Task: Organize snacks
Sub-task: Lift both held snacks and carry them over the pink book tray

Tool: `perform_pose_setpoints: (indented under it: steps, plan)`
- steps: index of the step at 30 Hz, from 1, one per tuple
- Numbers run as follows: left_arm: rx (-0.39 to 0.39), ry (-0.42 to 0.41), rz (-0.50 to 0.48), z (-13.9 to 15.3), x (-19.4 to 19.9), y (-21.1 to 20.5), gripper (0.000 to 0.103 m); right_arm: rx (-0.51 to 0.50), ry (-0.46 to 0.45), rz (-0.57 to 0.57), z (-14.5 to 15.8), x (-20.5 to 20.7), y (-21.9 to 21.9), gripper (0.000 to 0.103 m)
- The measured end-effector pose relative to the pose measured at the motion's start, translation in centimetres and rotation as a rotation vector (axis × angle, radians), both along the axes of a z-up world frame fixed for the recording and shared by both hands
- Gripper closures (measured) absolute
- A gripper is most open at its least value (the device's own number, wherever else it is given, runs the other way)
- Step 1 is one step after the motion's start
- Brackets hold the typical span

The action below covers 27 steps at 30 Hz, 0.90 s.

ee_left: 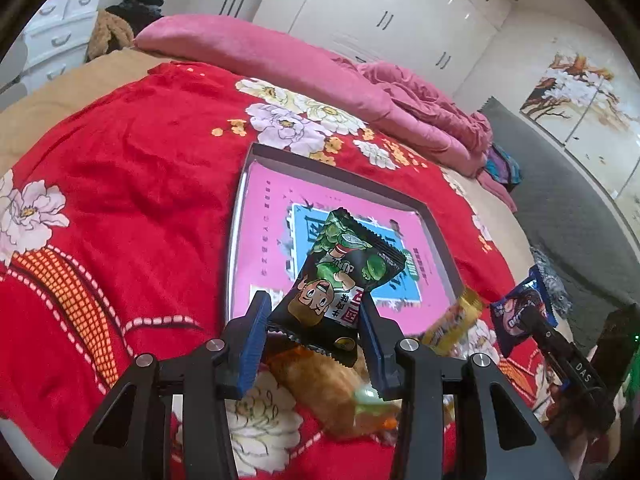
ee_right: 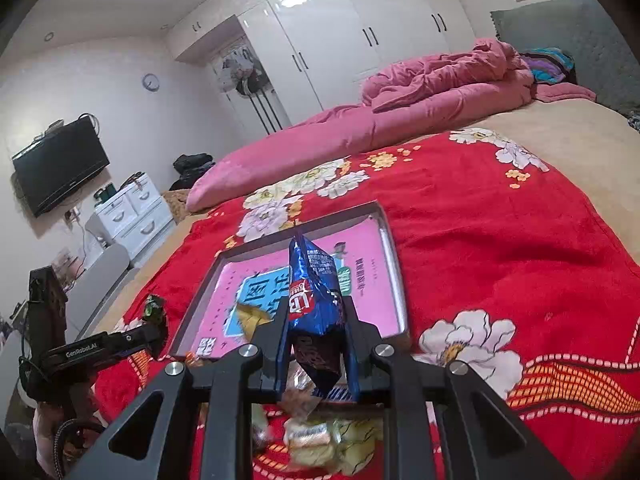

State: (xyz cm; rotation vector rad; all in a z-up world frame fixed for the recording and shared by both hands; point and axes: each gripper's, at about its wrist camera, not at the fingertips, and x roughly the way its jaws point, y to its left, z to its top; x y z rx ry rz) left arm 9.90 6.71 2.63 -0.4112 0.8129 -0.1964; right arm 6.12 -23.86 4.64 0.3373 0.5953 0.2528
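My left gripper (ee_left: 316,316) is shut on a black snack packet (ee_left: 340,280) with a green cartoon print, held up over the near end of the pink tray (ee_left: 264,216). My right gripper (ee_right: 316,320) is shut on a blue foil snack packet (ee_right: 314,292), also raised in front of the tray (ee_right: 384,272). In the left wrist view the right gripper (ee_left: 532,312) shows at the right with the blue packet (ee_left: 520,316). In the right wrist view the left gripper (ee_right: 154,326) appears at the left with its black packet (ee_right: 154,310). The tray lies on the red flowered blanket (ee_left: 140,184).
Loose snacks lie on the blanket under both grippers: an orange bag (ee_left: 332,392), a yellow bar (ee_left: 452,320) and pale wrapped sweets (ee_right: 320,436). A yellow wrapper (ee_right: 250,316) shows at the tray's near end. A pink quilt (ee_right: 400,120) lines the bed's far side.
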Motion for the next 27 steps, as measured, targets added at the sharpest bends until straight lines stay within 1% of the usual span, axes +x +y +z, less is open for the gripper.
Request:
perform_pose_setpoints:
  steps: [8, 16, 27]
  plan:
    - [0.048, 0.023, 0.039, -0.8, 2.2, -0.4, 0.058, -0.019, 0.035, -0.034, -1.3, 2.7, -0.3, 0.080]
    - [0.092, 0.064, 0.022, -2.0, 3.5, -1.6, 0.058, -0.029, 0.074, -0.042, -2.7, 4.9, 0.2, 0.080]
    - [0.141, 0.112, 0.010, -3.5, 4.8, -2.7, 0.058, -0.031, 0.136, -0.045, -4.3, 6.5, 0.8, 0.080]
